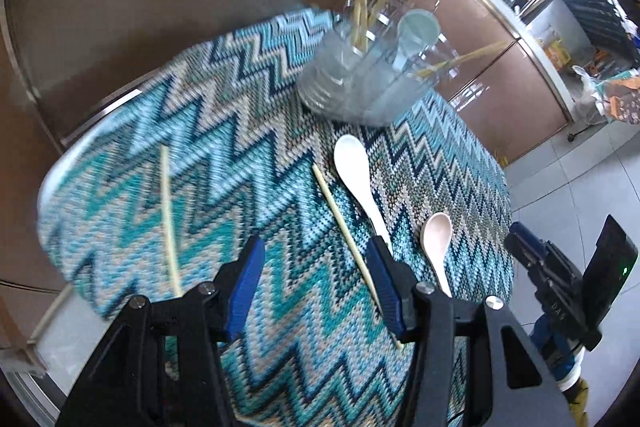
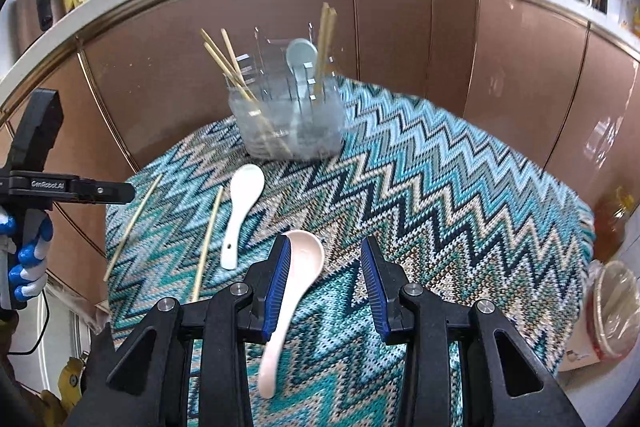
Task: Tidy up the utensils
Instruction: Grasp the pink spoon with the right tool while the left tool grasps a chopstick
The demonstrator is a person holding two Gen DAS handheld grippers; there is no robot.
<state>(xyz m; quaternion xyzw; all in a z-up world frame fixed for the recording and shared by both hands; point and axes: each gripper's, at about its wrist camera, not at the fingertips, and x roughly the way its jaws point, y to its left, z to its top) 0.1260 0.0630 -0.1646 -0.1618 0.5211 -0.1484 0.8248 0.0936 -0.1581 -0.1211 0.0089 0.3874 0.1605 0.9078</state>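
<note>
Small table under a zigzag-knit cloth, clear divided organizer standing at its far edge against the brown cabinet fronts. Organizer already holds several chopsticks and a pale blue spoon. Loose on the cloth: a white spoon just in front of the organizer, a pink spoon toward the near edge, and two chopsticks, one beside the white spoon and one nearer the table's left edge. Right gripper hangs over the pink spoon, jaws apart, empty; the spoon's neck lies close against the left finger, bowl between the two, handle running back toward the camera. Left gripper is also spread wide and empty, above the cloth with the nearer chopstick by its right finger. Step in hand, as I read it: pick up the pink spoon. To do it well, shift right so the neck sits centred between the pads, drop low to the cloth, and close across the narrow neck rather than the rounded bowl, which looks glossy and likely to slip. Lift level, then aim for the compartment with the blue spoon.
</note>
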